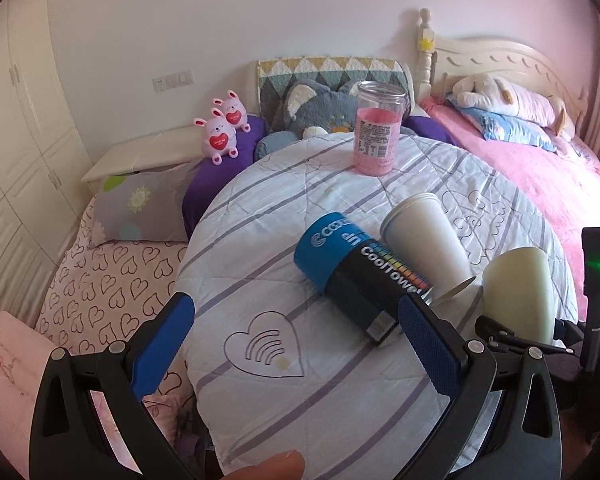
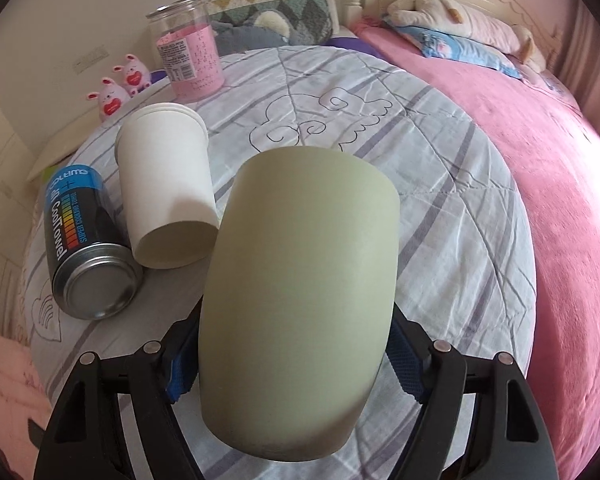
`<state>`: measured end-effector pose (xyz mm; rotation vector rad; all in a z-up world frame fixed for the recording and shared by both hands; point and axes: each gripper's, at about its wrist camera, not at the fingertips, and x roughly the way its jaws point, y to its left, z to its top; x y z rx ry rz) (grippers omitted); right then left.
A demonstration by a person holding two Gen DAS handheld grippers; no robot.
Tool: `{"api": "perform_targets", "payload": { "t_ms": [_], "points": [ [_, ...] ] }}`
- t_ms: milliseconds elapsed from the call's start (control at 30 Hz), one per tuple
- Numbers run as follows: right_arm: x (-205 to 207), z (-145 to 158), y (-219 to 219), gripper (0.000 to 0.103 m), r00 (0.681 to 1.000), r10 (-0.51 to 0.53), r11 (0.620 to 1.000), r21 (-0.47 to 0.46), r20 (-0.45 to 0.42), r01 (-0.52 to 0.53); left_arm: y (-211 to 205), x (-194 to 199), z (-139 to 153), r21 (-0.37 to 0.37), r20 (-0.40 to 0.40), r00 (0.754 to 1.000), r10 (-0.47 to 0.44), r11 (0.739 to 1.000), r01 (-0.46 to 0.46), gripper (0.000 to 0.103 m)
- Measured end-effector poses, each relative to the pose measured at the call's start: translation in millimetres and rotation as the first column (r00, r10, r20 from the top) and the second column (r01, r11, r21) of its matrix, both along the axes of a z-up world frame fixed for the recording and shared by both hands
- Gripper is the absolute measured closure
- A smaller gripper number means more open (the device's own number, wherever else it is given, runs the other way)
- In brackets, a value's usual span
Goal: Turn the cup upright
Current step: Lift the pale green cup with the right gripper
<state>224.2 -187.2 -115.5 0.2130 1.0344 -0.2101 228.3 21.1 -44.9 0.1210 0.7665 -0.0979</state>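
A pale green cup (image 2: 300, 300) fills the middle of the right wrist view. My right gripper (image 2: 296, 360) is shut on it, its blue pads pressed to both sides, and holds it above the round striped table (image 2: 440, 220). The cup leans away from the camera. It also shows at the right edge of the left wrist view (image 1: 518, 292). My left gripper (image 1: 296, 316) is open and empty over the near side of the table (image 1: 260, 240).
A white paper cup (image 2: 168, 192) lies on its side beside a lying blue and black CoolTowel can (image 2: 84, 248). A clear jar with pink contents (image 2: 190, 48) stands at the far edge. A pink bed (image 2: 540, 140) lies to the right.
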Motion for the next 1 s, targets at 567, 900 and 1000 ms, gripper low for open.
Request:
{"api": "perform_targets", "payload": {
  "t_ms": [567,900,1000],
  "points": [
    [39,49,-56,0.024,0.988,0.095,0.995,0.010,0.119,-0.097,-69,34,38,0.001,0.038,0.999,0.033,0.999,-0.033,0.000],
    [135,44,-78,0.024,0.983,0.143,0.989,0.022,0.118,-0.147,-105,97,45,0.022,0.046,0.998,0.049,0.999,-0.050,0.000],
    [162,31,-83,0.024,0.983,0.156,0.987,0.027,0.093,-0.159,-116,110,39,0.035,0.032,0.999,0.041,0.999,-0.042,0.000]
  ]
}}
